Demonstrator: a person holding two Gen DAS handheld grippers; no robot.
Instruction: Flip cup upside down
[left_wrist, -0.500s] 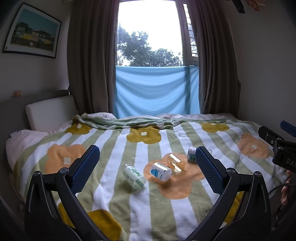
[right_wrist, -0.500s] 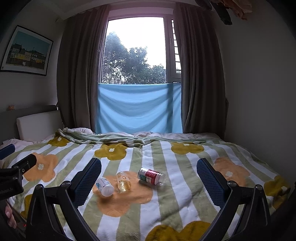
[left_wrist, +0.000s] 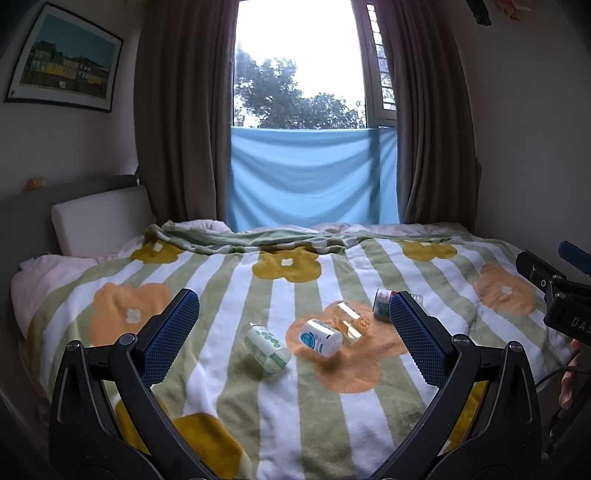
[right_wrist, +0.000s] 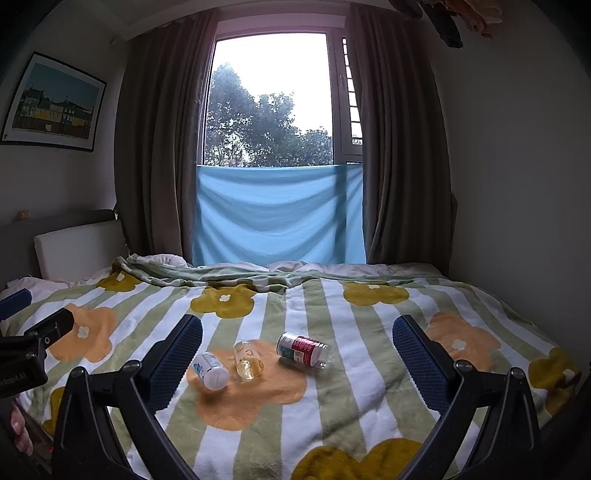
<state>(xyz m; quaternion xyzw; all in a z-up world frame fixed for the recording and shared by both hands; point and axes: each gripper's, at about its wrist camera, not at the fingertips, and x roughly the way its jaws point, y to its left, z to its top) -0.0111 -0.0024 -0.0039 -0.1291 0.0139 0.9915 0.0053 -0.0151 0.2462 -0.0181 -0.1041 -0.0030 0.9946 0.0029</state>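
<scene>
Several cups lie on their sides on the flowered bed blanket (left_wrist: 229, 288). In the left wrist view: a green-patterned clear cup (left_wrist: 266, 347), a white cup with a blue logo (left_wrist: 320, 336), an amber clear cup (left_wrist: 351, 319), and a red-labelled cup (left_wrist: 382, 303) partly hidden behind my right finger. In the right wrist view: the white cup (right_wrist: 211, 370), the amber cup (right_wrist: 248, 360) and the red-labelled cup (right_wrist: 303, 350). My left gripper (left_wrist: 291, 336) is open and empty, short of the cups. My right gripper (right_wrist: 297, 358) is open and empty too.
A white headboard cushion (left_wrist: 99, 218) and pillow are at the far left. Curtains and a blue cloth (left_wrist: 314, 177) cover the window beyond the bed. The other gripper's body shows at the right edge (left_wrist: 554, 295) and at the left edge (right_wrist: 26, 350).
Both views have shifted very little; the cups lie where they were and both grippers stay open.
</scene>
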